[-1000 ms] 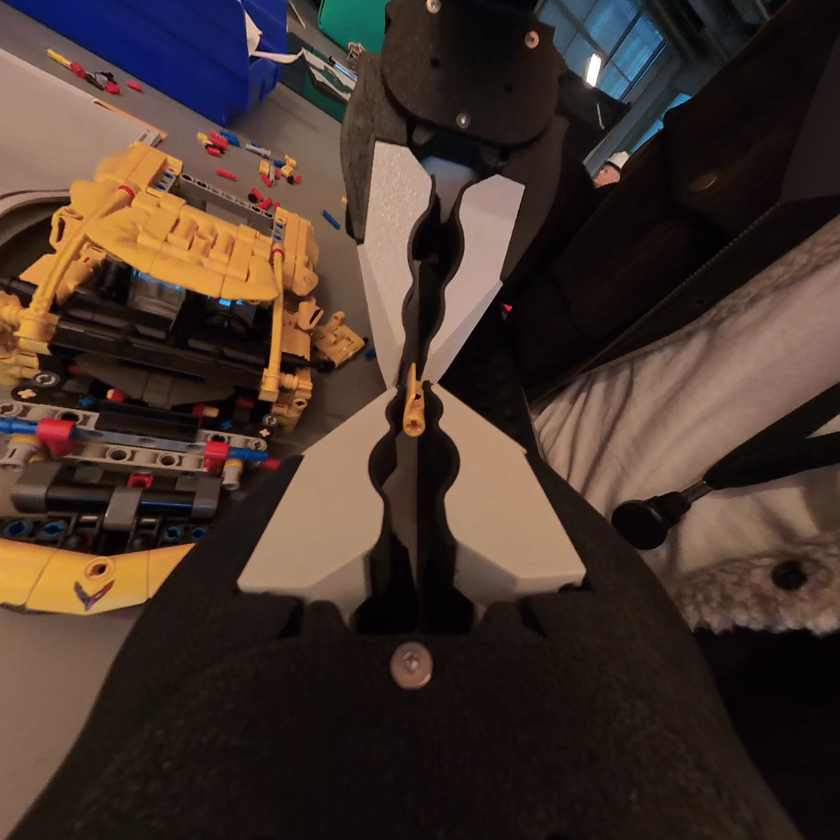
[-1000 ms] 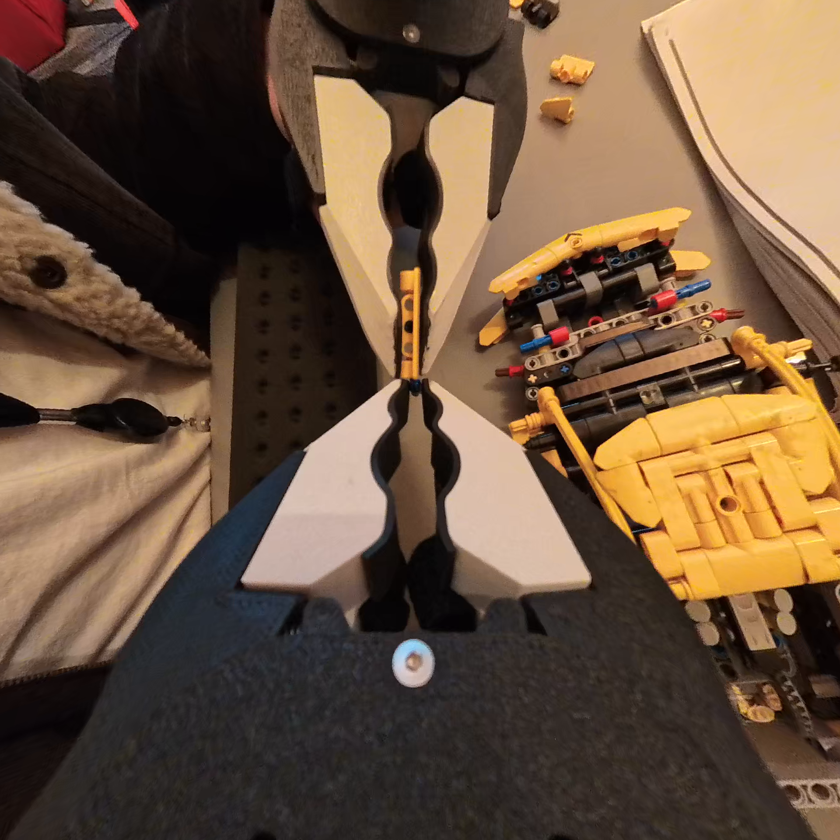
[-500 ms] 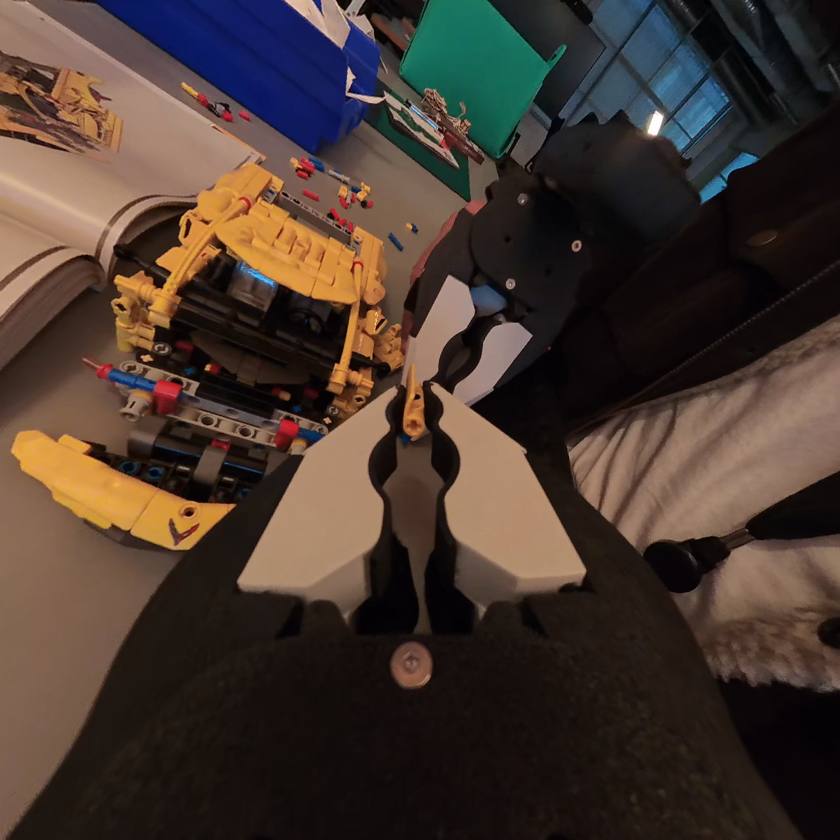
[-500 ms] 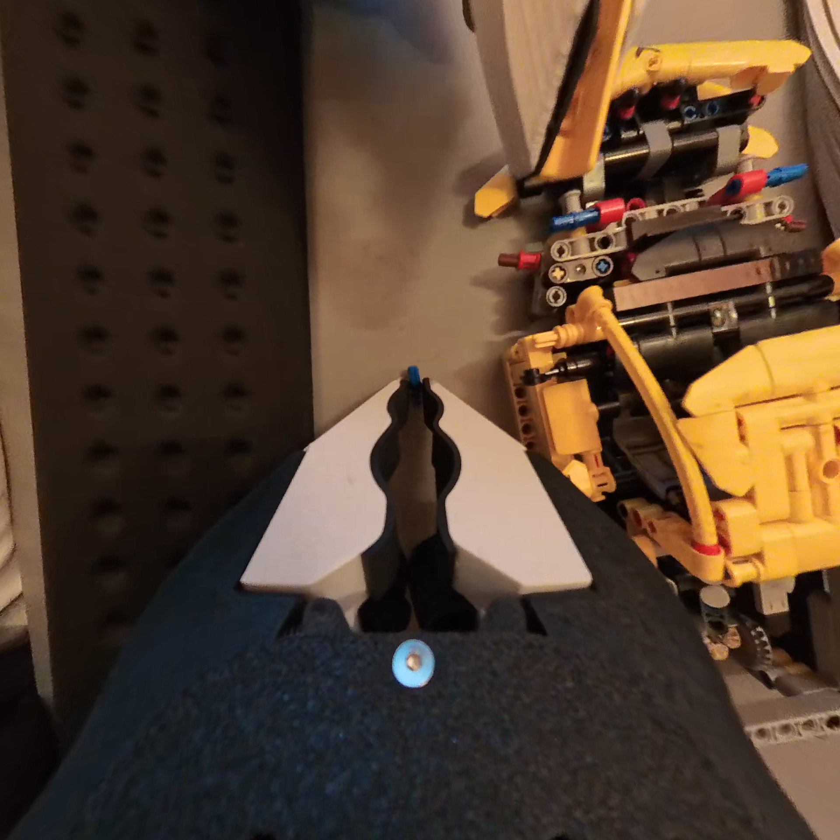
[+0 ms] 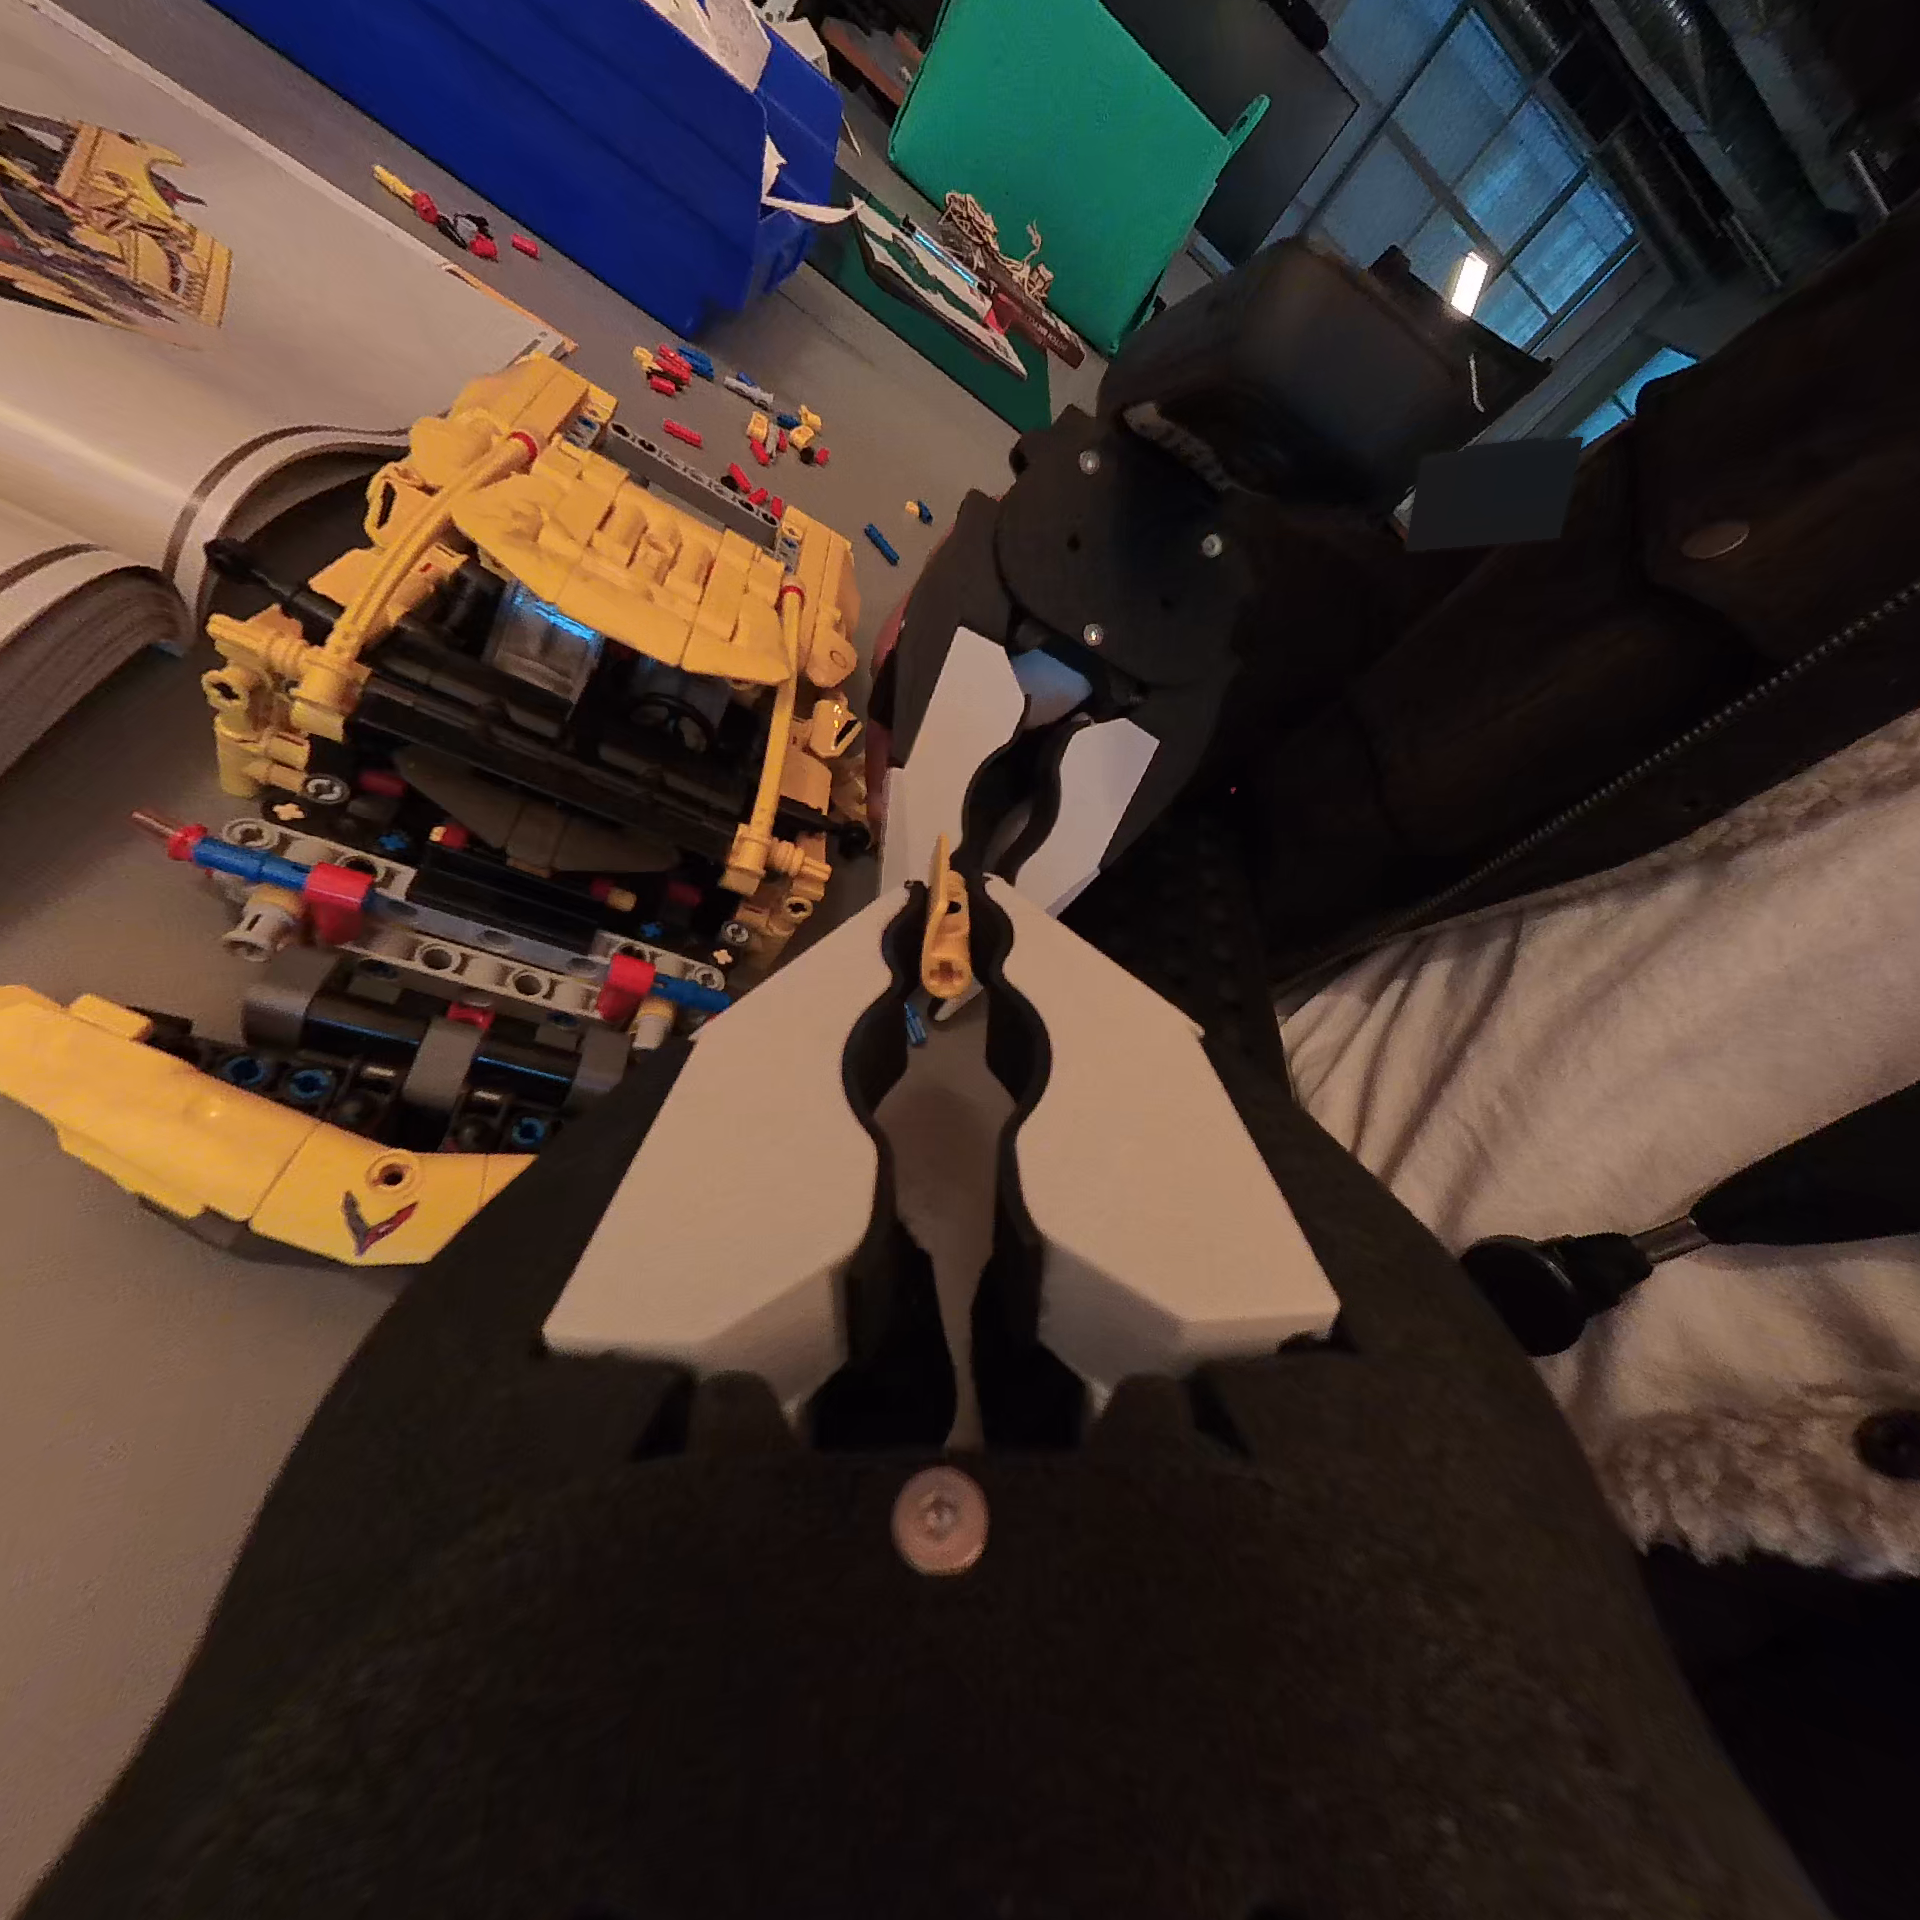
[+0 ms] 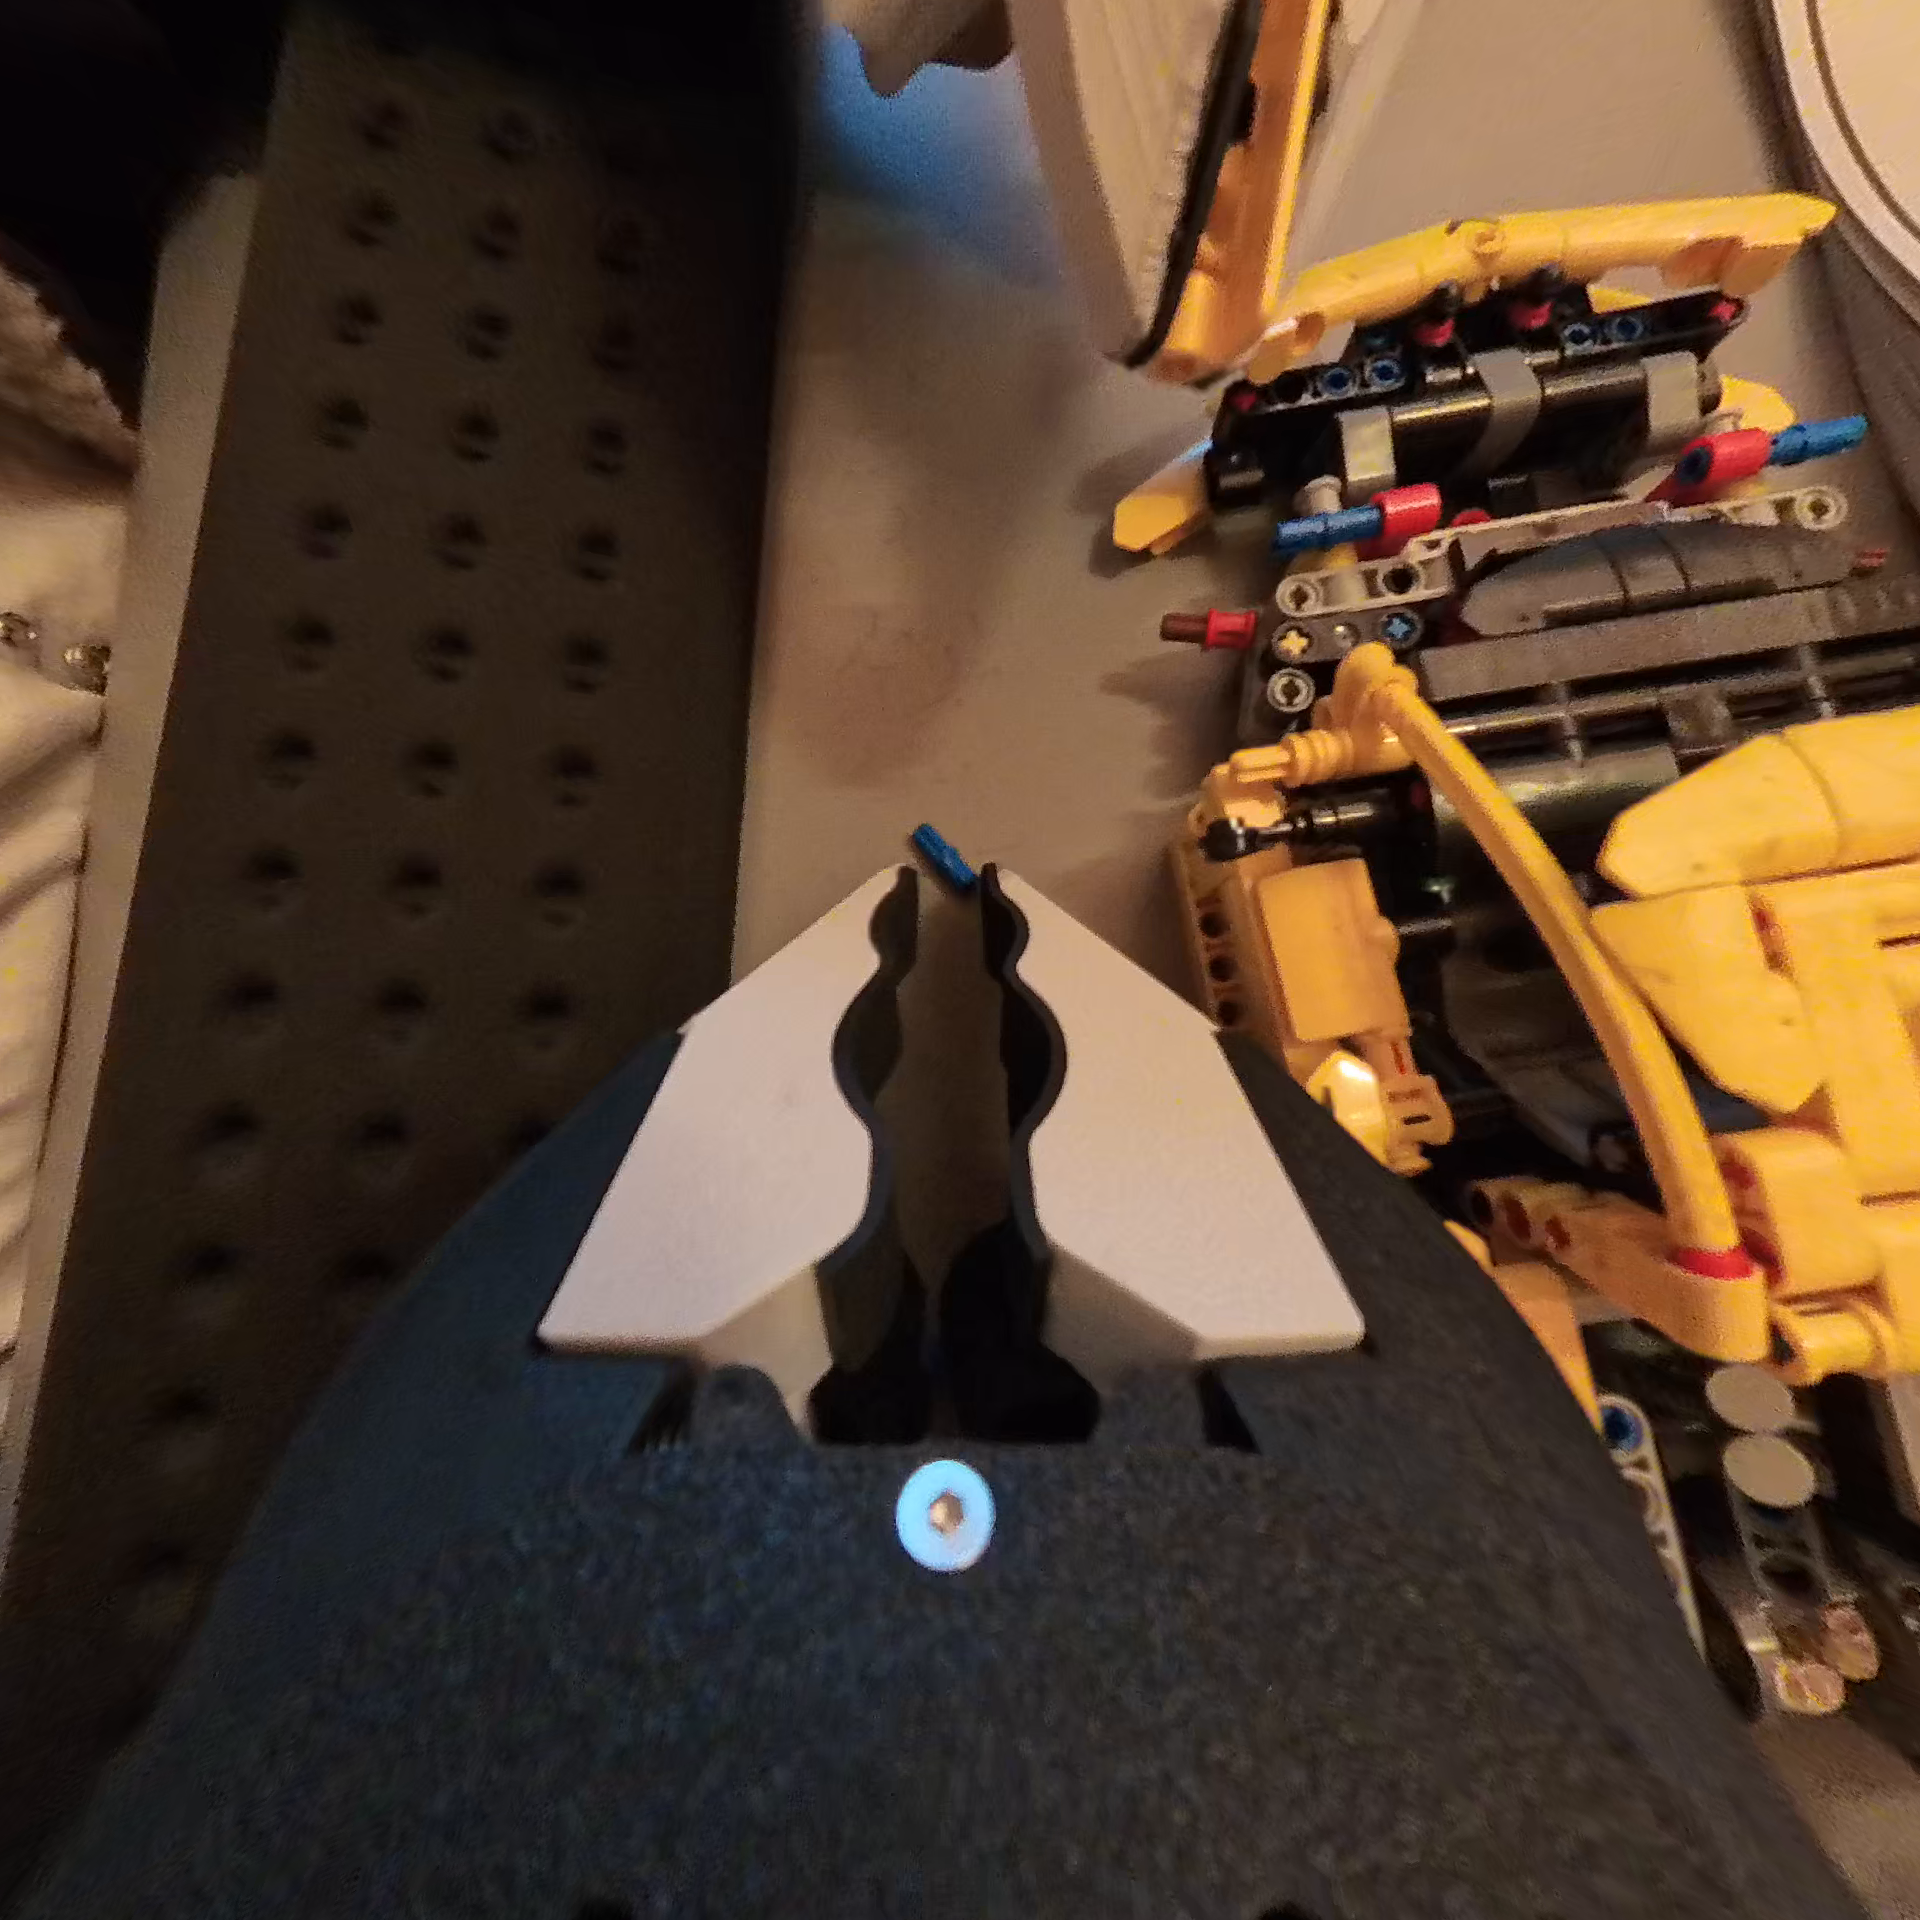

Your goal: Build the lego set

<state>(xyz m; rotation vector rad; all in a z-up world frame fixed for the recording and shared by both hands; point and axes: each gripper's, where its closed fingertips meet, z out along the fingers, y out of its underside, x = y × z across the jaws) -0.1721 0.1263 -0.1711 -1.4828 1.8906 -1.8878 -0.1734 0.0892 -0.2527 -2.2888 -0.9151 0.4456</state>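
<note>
My left gripper (image 5: 945, 894) is shut on a small yellow beam (image 5: 945, 925) and holds it above the table; it also shows at the top of the right wrist view (image 6: 1236, 208). My right gripper (image 6: 948, 878) is low over the grey table with its jaws a little apart. A short blue pin (image 6: 943, 857) lies tilted at its tips, no longer squeezed. The right gripper also shows beyond the beam in the left wrist view (image 5: 1013, 821). The yellow and black car model (image 5: 540, 665) stands to the left, and shows in the right wrist view (image 6: 1662, 935).
A yellow bumper section (image 5: 208, 1143) lies in front of the car. An open instruction book (image 5: 156, 343), blue bins (image 5: 582, 135), a green case (image 5: 1049, 166) and loose pieces (image 5: 748, 416) are behind. A dark perforated strip (image 6: 436, 675) runs along the table edge by a person's pale jacket (image 5: 1558, 1039). My hands' fingertips stand some 9 centimetres from each other.
A second ago the grippers met tip to tip, pin against beam. They have drawn apart. The right gripper dropped toward the table, its jaws widened and the pin tilted.
</note>
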